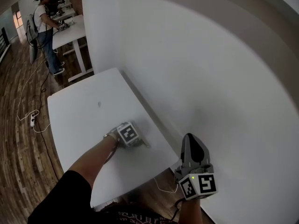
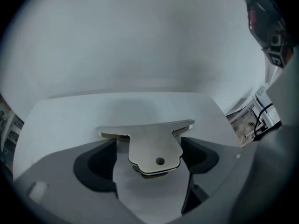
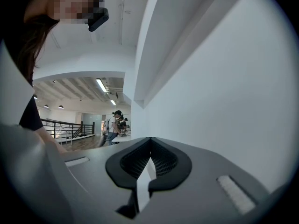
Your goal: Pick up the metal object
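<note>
Pick not done. Flat grey T-shaped metal plate with round hole [image 2: 154, 146] lies on white table [image 1: 84, 111], stem between jaws of my left hand-held gripper [image 1: 138, 142]. Jaws are spread wide, pads off it. Left to do: close, lift. Right hand-held gripper [image 1: 192, 139] is off table by wall, jaws pressed together, empty. I can't make out plate in head view; left gripper view shows it plainly.

Head view: left tongs [image 1: 138, 141] cover the metal object [image 2: 154, 150], and only a thin sliver shows at their edge.
Dark speck [image 1: 99, 104] on table [image 1: 74, 115]: too small to identify.
Left gripper view: the object's lower layer is mostly hidden under its top plate.
Arm behind right tongs [image 1: 191, 141]: cut off at bottom edge.
</note>
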### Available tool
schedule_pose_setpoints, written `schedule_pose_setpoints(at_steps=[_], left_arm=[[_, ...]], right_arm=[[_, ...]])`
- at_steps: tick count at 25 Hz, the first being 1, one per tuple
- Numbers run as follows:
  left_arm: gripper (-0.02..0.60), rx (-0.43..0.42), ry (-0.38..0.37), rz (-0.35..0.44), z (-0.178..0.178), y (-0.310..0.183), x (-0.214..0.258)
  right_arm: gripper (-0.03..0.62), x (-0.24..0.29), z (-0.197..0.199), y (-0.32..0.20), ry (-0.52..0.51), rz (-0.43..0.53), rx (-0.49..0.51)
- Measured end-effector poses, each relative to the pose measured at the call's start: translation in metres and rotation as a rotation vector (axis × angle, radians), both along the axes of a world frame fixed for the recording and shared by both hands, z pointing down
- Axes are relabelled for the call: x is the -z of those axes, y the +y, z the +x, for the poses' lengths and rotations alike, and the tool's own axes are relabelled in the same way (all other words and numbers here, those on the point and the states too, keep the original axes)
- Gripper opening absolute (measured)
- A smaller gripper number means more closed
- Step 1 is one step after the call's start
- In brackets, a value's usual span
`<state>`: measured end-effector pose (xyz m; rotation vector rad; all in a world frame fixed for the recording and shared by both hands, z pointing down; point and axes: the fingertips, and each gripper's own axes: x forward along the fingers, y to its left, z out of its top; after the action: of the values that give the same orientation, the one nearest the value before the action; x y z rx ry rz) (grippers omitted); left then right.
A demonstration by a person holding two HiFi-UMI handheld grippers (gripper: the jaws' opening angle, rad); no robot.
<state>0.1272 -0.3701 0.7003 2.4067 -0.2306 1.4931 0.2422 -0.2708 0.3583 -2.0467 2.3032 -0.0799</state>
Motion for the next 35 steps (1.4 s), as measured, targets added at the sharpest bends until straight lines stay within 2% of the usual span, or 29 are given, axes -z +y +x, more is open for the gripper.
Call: schedule_pose_setpoints(at_steps=[3,10,15,18,20,21,24,27,30,35], left_arm=[[0.408,0.0,-0.009,-0.009,0.0,-0.005,0.004],[0.303,0.019,-0.013,0.03,0.001,-0.019,0.004],[0.29,0.026,-0.001,0.033,0.0,-0.015,0.007],[0.288,0.011,0.021,0.121,0.001,-0.02,0.017],[0.288,0.02,0.042,0.221,-0.003,-0.032,0.035],[0.288,0.035,0.052,0.248,-0.006,-0.036,0.045],[0.287,0.108,0.103,0.256,-0.022,-0.038,0.084],[0.288,0.188,0.208,0.258,-0.037,-0.033,0.138],[0.287,0.225,0.29,0.3,-0.052,-0.022,0.196],[0.288,0.249,0.326,0.408,-0.086,0.006,0.277]], right_arm=[[0.014,-0.001,0.0,0.0,-0.004,-0.007,-0.003],[0.012,-0.005,-0.006,-0.001,0.0,-0.003,0.008],[0.012,0.002,-0.01,0.0,0.004,0.003,0.012],[0.012,0.003,-0.013,0.001,0.002,0.002,0.017],[0.012,0.003,-0.016,0.0,0.001,0.004,0.024],[0.012,0.002,-0.017,-0.002,0.001,0.006,0.03],[0.012,0.004,-0.026,-0.008,0.0,0.012,0.049],[0.012,0.009,-0.038,-0.013,0.0,0.023,0.073],[0.012,0.015,-0.048,-0.016,0.001,0.036,0.095],[0.012,0.021,-0.058,-0.019,0.017,0.051,0.111]])
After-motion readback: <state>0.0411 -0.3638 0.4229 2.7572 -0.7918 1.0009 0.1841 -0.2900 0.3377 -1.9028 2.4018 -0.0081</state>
